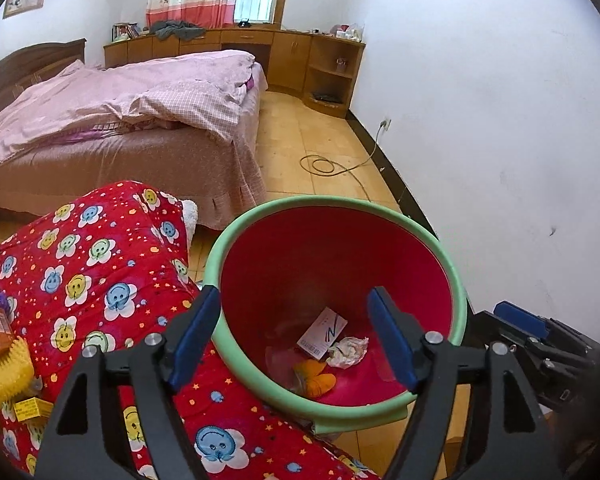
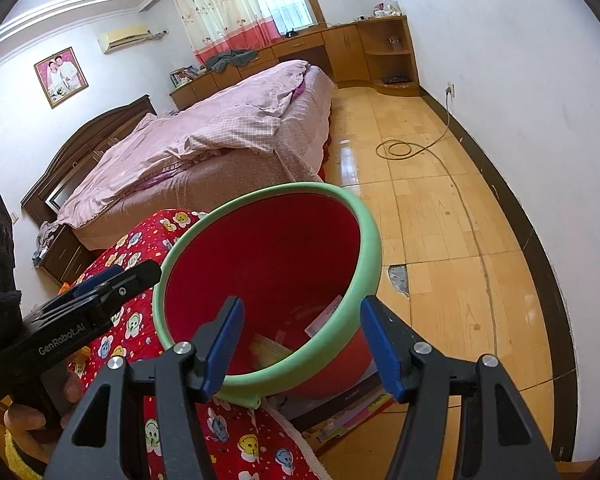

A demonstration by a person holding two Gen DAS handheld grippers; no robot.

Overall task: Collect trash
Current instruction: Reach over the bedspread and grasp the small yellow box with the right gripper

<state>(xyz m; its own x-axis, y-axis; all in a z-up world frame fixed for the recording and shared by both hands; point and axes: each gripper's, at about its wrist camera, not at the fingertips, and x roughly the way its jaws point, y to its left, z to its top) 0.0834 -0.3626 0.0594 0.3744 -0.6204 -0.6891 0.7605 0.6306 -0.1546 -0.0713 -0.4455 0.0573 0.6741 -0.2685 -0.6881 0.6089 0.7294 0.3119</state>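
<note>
Hovering over the red plastic bin with the pale green rim [image 1: 458, 280], the left gripper [image 1: 296, 332] has its blue-padded jaws spread wide with nothing between them. At the lower centre of that view, the bin's bottom holds a crumpled white paper [image 1: 348, 352], a white card [image 1: 322, 332] and an orange scrap [image 1: 316, 380]. In the right wrist view, the right gripper [image 2: 302, 344] stands apart and empty above the bin's near rim, beside the red smiley-flower blanket [image 2: 236, 440].

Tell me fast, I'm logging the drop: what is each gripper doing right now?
Left gripper: open, holding nothing, over the bin.
Right gripper: open, holding nothing, at the bin's near rim.
</note>
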